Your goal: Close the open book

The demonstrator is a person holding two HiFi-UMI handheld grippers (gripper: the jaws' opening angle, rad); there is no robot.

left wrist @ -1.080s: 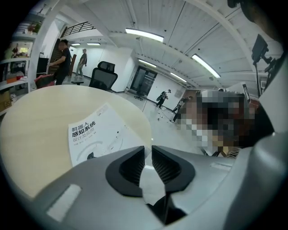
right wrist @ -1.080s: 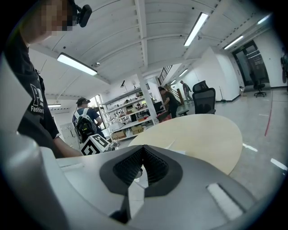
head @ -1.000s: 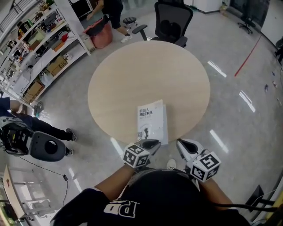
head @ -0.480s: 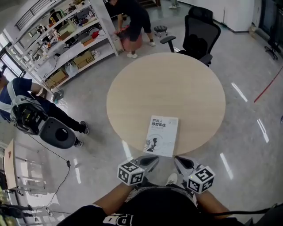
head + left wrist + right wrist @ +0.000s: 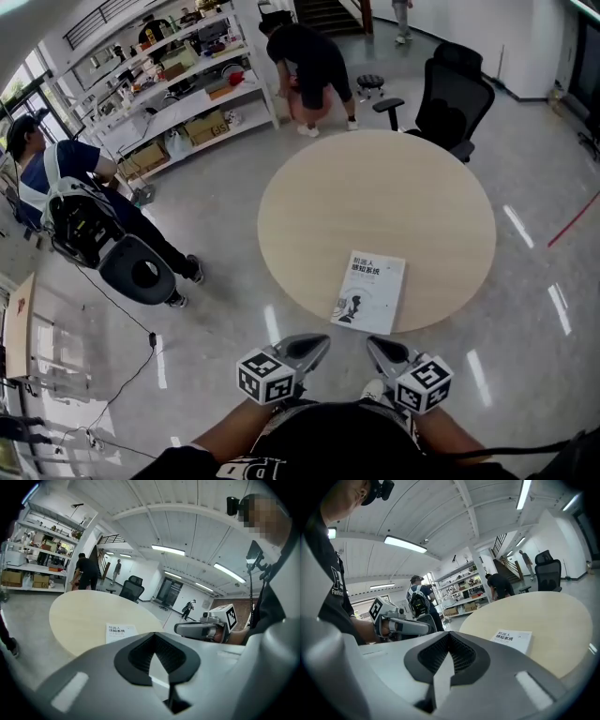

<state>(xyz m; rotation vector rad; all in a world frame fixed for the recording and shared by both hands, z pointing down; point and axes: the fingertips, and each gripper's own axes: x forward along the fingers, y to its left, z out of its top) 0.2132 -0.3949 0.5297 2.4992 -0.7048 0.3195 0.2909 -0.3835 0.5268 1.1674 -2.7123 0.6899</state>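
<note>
Book (image 5: 369,292) lies shut, cover up, flat on round desk (image 5: 375,178) near your edge; task looks done. Your left gripper (image 5: 317,344) and right gripper (image 5: 377,347) hang off desk at waist, fingers pressed together, empty: nothing left to hold.

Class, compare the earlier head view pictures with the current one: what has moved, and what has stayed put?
The left gripper and the right gripper have drawn back from the book towards the person. The left one, earlier at the book's near edge, is now clear of the table. Both are shut and empty. The book stays closed, cover up, near the table's near edge.
</note>
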